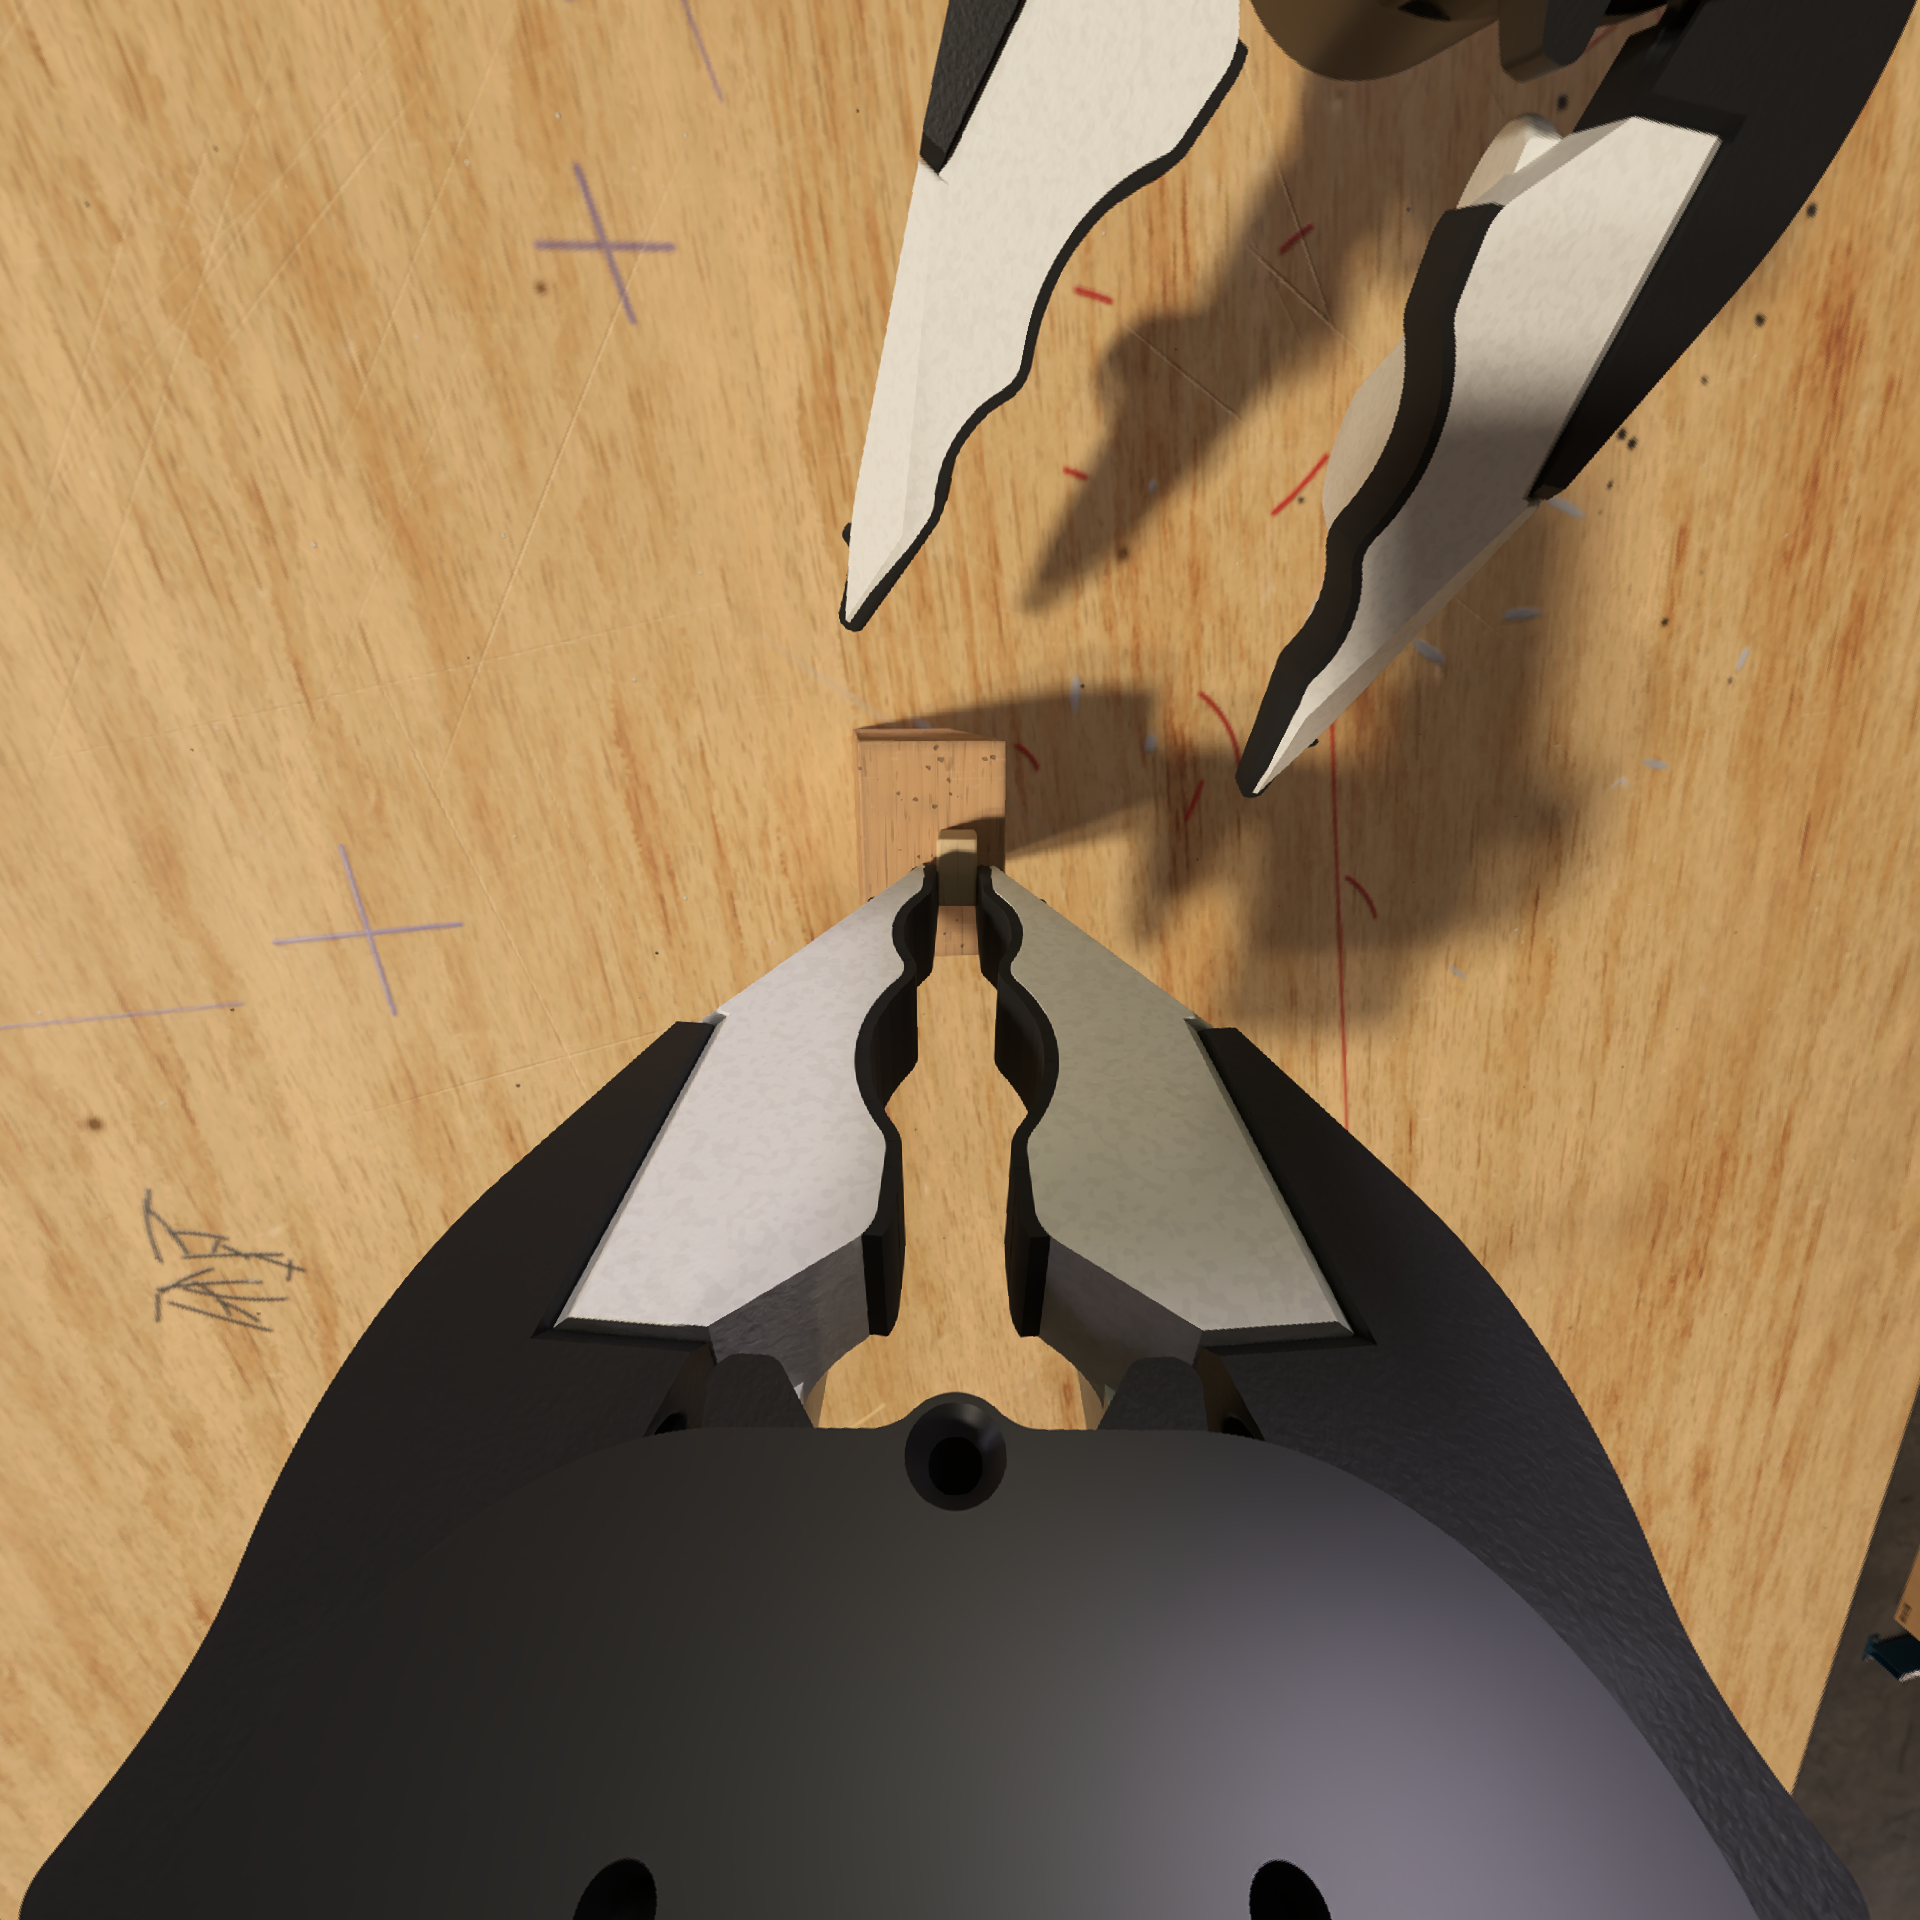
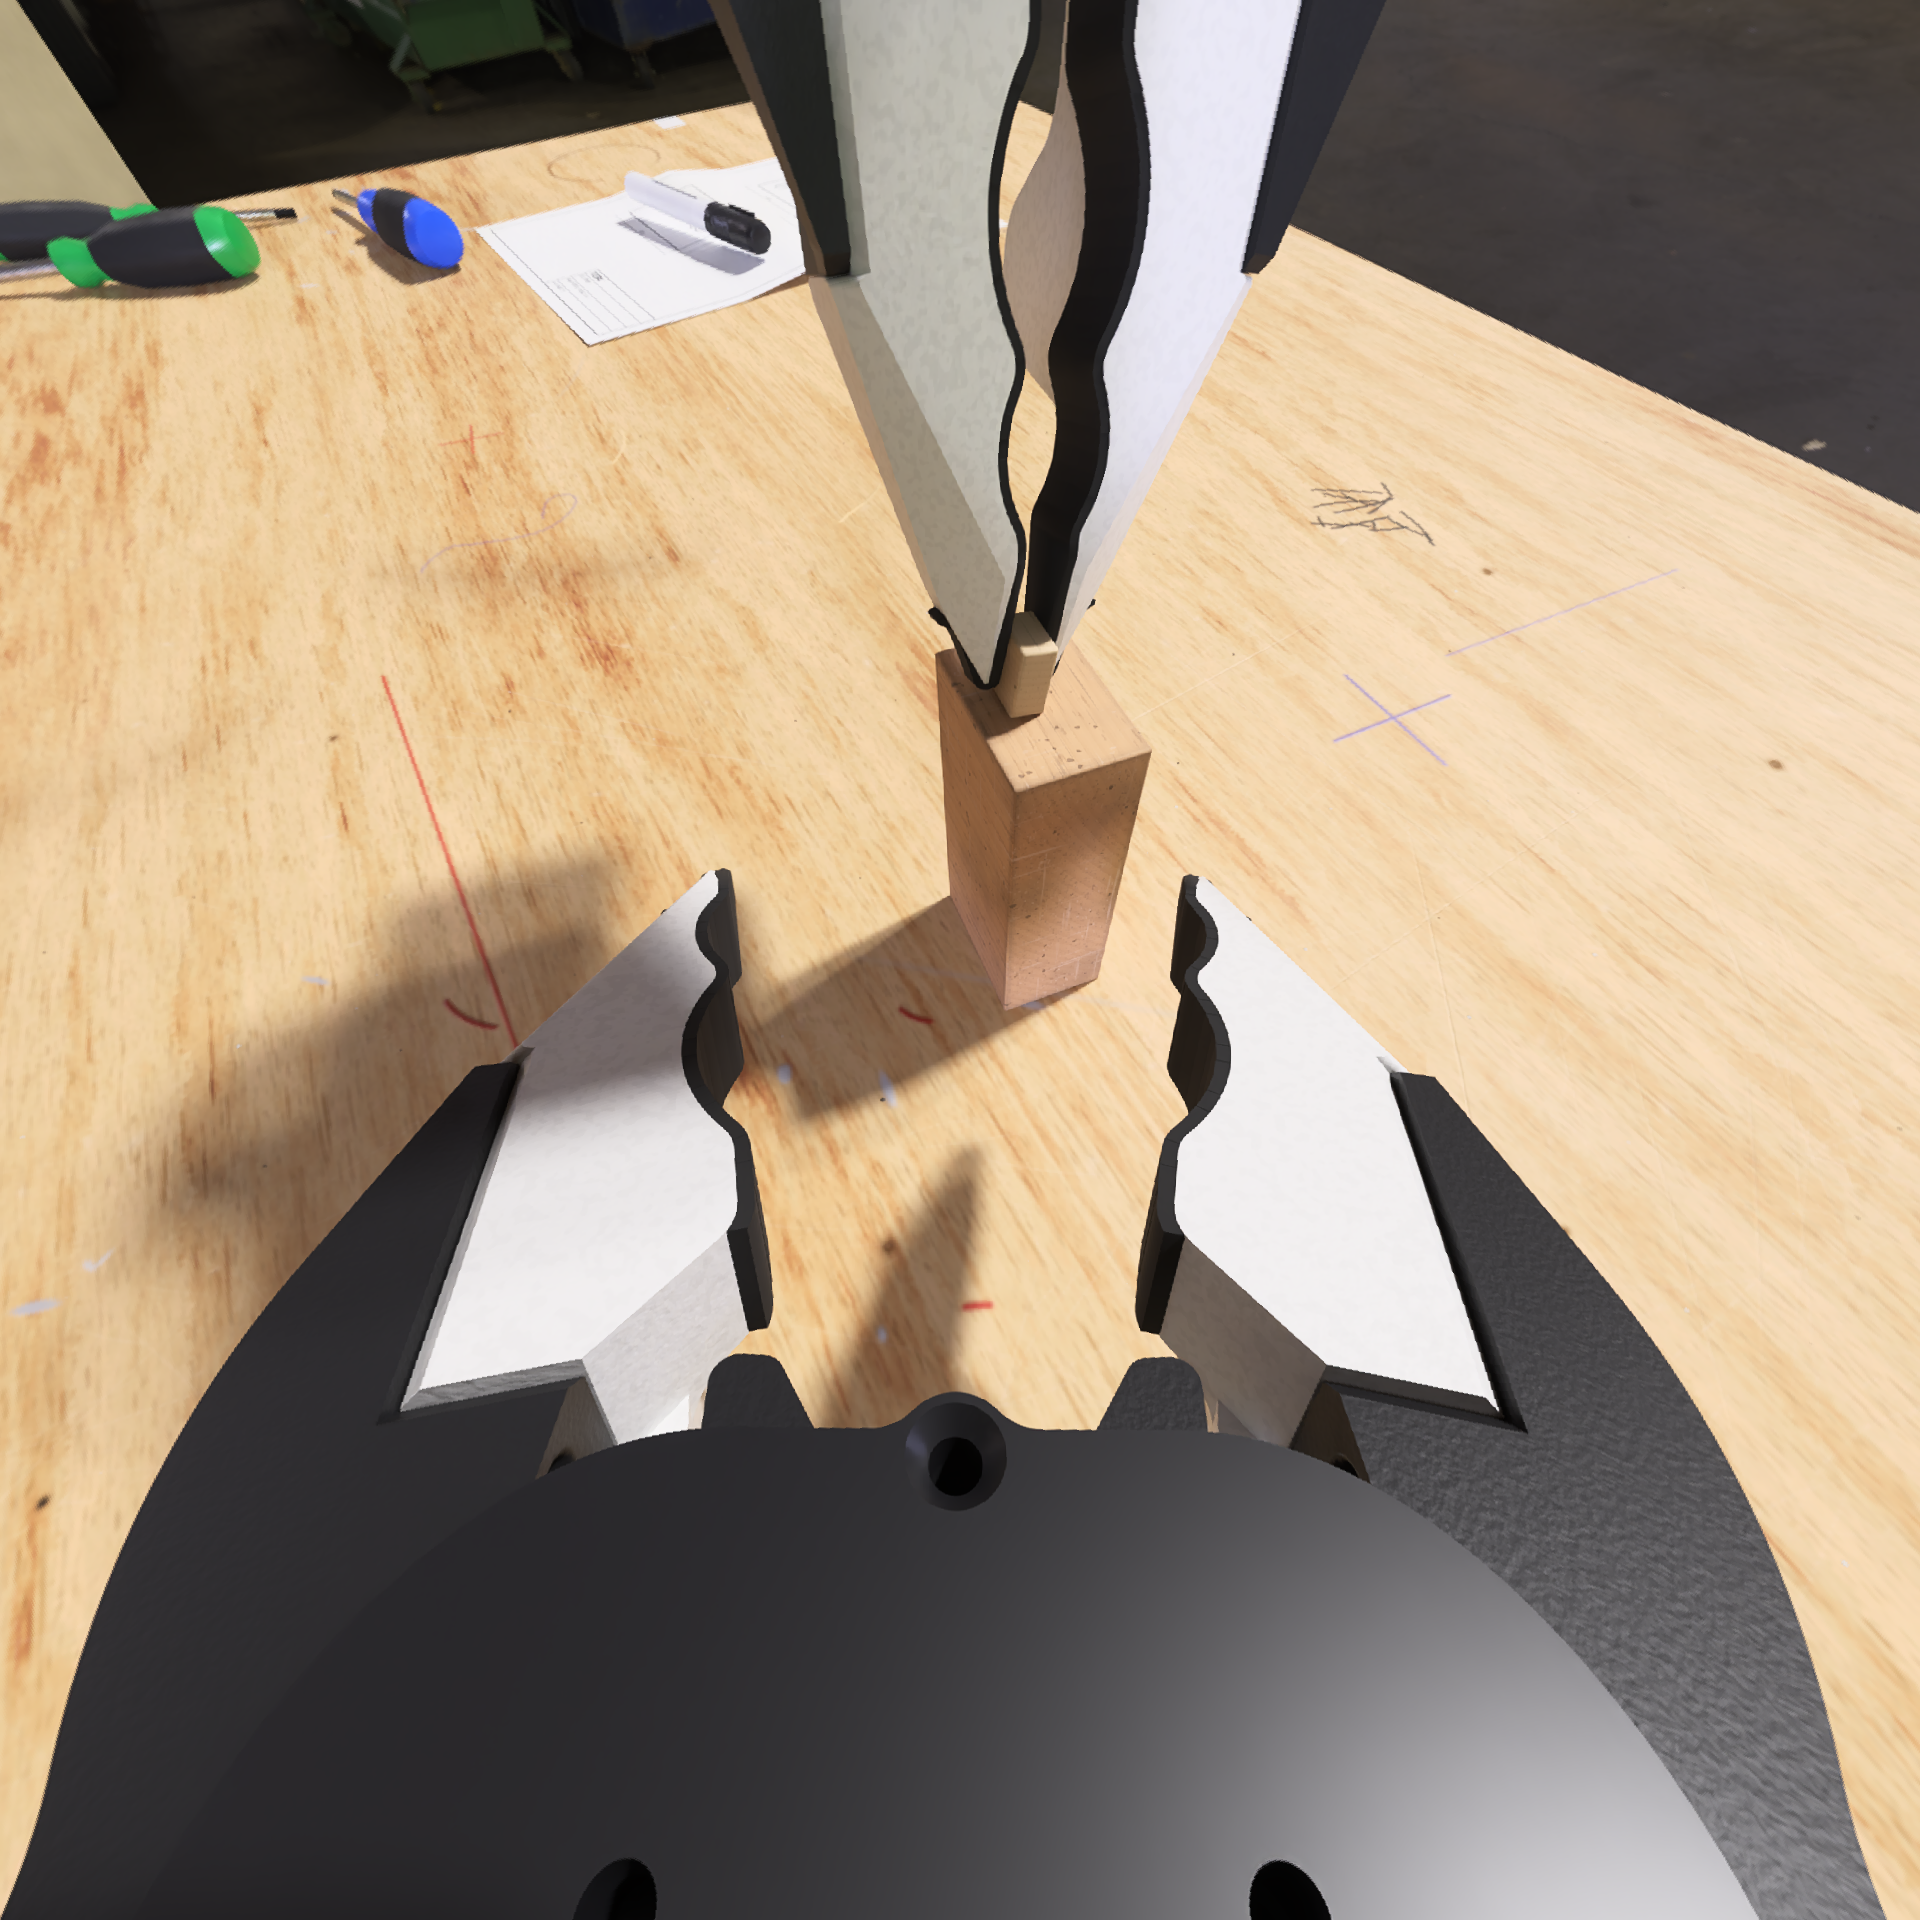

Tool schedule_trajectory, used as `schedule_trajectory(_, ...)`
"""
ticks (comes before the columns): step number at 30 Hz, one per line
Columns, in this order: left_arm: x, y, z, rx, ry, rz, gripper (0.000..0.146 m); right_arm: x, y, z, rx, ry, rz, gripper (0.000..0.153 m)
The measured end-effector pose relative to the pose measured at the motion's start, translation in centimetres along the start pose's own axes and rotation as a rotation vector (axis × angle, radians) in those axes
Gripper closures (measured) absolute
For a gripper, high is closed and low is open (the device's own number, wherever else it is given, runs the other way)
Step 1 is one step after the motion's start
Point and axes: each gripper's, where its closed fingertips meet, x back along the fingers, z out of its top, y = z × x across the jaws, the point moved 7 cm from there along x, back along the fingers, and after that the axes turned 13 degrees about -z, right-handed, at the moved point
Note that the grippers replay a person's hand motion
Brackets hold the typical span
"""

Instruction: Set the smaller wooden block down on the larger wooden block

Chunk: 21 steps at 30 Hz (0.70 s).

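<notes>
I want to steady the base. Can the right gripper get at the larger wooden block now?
Probably yes. The right gripper is open, and the larger wooden block stands just ahead of its fingers with bare table between; the left gripper occupies only the top.

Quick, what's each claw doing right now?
Left gripper: shut on the smaller wooden block, atop the larger wooden block.
Right gripper: open, holding nothing.

The counter (image 2: 312, 727) is pale plywood, scuffed and marked with red and purple pen lines. The large block (image 2: 1039, 831) stands upright on it, just ahead of the right hand-held gripper (image 2: 956, 883) and between its spread fingers. Far ahead to that gripper's left lie a green screwdriver (image 2: 156, 247), a blue screwdriver (image 2: 410, 225), and a paper sheet (image 2: 623, 270) with a marker (image 2: 707, 216) on it.
</notes>
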Motion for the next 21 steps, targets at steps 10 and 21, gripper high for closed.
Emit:
schedule_trajectory(10, 0.5, -0.4, 0.1, 0.034, 0.062, -0.055, 0.128, -0.1, 0.3, -0.9, -0.047, -0.054, 0.015, 0.068)
schedule_trajectory(21, 0.5, -0.8, 0.8, 0.167, 0.047, -0.315, 0.069, -0.3, -0.2, -0.7, -0.111, -0.054, 0.057, 0.06)
